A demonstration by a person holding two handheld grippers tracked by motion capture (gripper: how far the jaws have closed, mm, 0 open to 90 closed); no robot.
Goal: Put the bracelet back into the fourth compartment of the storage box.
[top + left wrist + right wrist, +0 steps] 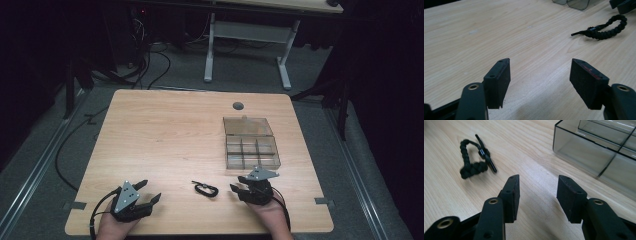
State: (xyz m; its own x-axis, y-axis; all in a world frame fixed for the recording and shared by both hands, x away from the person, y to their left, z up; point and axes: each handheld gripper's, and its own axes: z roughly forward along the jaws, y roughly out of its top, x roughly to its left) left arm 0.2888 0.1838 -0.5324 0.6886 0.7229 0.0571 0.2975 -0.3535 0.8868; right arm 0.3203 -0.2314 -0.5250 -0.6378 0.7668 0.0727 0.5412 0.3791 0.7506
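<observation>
A black braided cord loop [205, 189] with a thin stiff tail lies flat between the left gripper [148, 192] and right gripper [237, 184], both wide apart and empty

Black braided cord bracelet [205, 189], lying flat on pale wooden table [165, 135] near its front edge. Woven into a thick, knotted rope, curled in a loose open loop, with a thin straight tail [486, 157] and small clasp jutting from one end. Seen in left gripper view [607, 28] at upper right, tail pointing left; in right gripper view [471, 162] at upper left, loop slightly blurred. Positioned between the two hand-held tools, untouched, and just short of clear compartment box [251, 151], open, lid folded back, dividers visible.
</observation>
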